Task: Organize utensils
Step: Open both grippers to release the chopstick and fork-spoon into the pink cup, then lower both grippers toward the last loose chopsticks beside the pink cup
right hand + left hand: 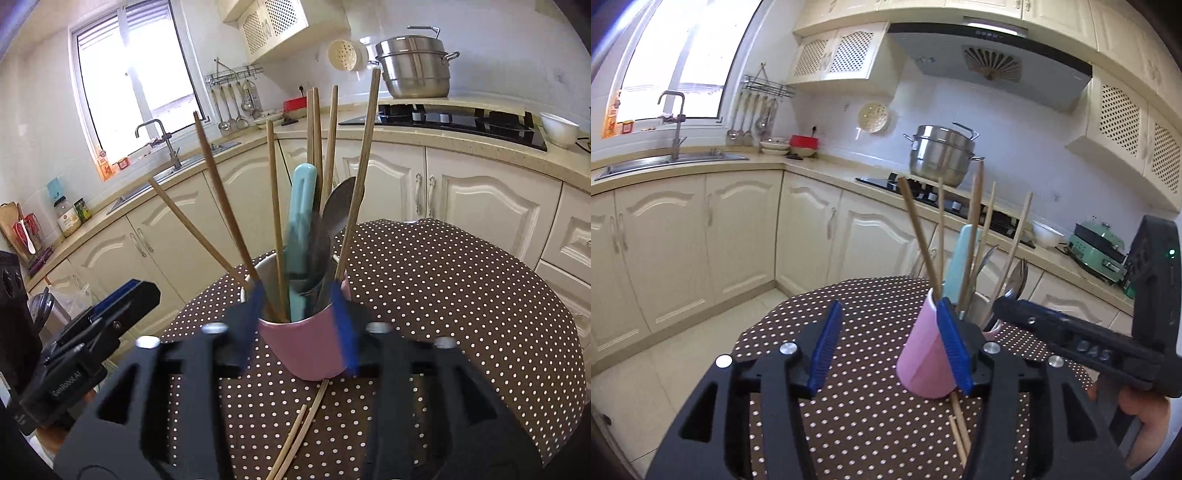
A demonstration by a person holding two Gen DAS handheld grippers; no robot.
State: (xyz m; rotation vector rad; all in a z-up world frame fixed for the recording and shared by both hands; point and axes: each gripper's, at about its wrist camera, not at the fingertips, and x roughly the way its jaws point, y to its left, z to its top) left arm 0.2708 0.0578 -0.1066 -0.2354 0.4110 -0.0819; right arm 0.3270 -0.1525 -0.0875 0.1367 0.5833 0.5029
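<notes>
A pink cup (921,356) (304,349) stands on the brown polka-dot table (864,410) (450,295). It holds several wooden chopsticks (918,232) (275,206), a teal-handled utensil (962,254) (301,229) and metal spoons (1015,282) (338,206). Two loose chopsticks (958,428) (299,432) lie on the cloth in front of the cup. My left gripper (890,302) is open; the cup sits near its right finger, and the left finger stands clear. My right gripper (297,288) is open, its blurred fingers flanking the cup's rim. Each gripper shows in the other's view (1008,306) (125,295).
Cream cabinets and a counter wrap around behind the table. A sink (668,162) (177,162) lies to the left, a hob with a steel pot (942,155) (415,66) behind, and a white bowl (559,127) to the right. A hand (1145,413) holds the right gripper.
</notes>
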